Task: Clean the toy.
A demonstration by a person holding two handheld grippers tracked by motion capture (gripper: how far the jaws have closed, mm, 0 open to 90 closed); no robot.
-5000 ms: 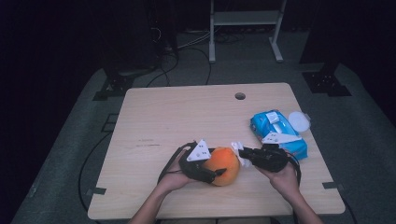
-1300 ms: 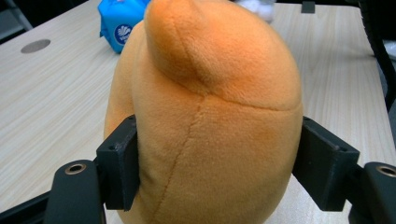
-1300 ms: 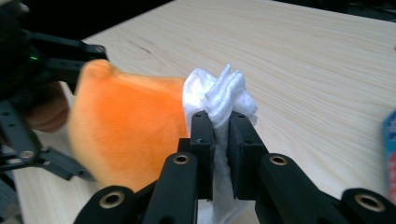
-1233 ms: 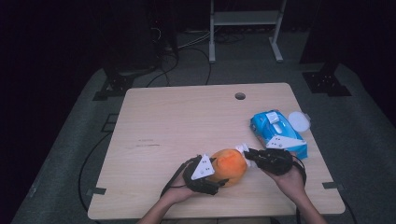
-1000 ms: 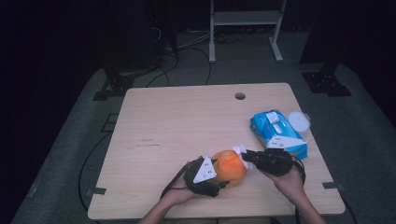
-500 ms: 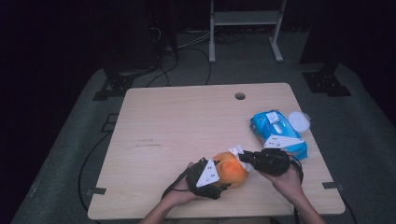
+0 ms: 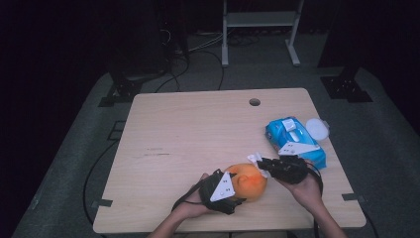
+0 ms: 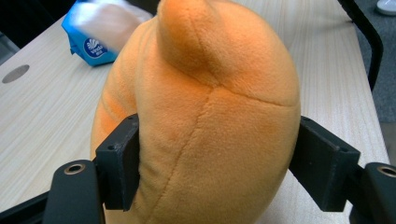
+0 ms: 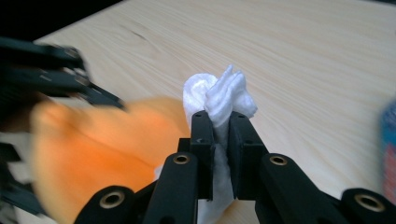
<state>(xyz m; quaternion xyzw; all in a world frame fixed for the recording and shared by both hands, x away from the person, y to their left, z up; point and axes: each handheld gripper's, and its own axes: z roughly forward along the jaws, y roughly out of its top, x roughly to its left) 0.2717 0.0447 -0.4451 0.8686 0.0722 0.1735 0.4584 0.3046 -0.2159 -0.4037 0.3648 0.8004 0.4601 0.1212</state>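
An orange plush toy sits near the table's front edge, and my left gripper is shut on it from the left. In the left gripper view the black jaws squeeze both sides of the plush toy. My right gripper comes in from the right, shut on a crumpled white wipe. The white wipe lies against the top right of the toy. In the right gripper view the plush toy is a blurred orange shape at the left.
A blue pack of wet wipes lies at the right of the wooden table, with a round white lid beside it. A cable hole sits near the far edge. A metal rack leg stands beyond the table.
The plush toy and my left gripper have shifted slightly toward the table's front edge. My right gripper with the wipe stays against the toy's right side.
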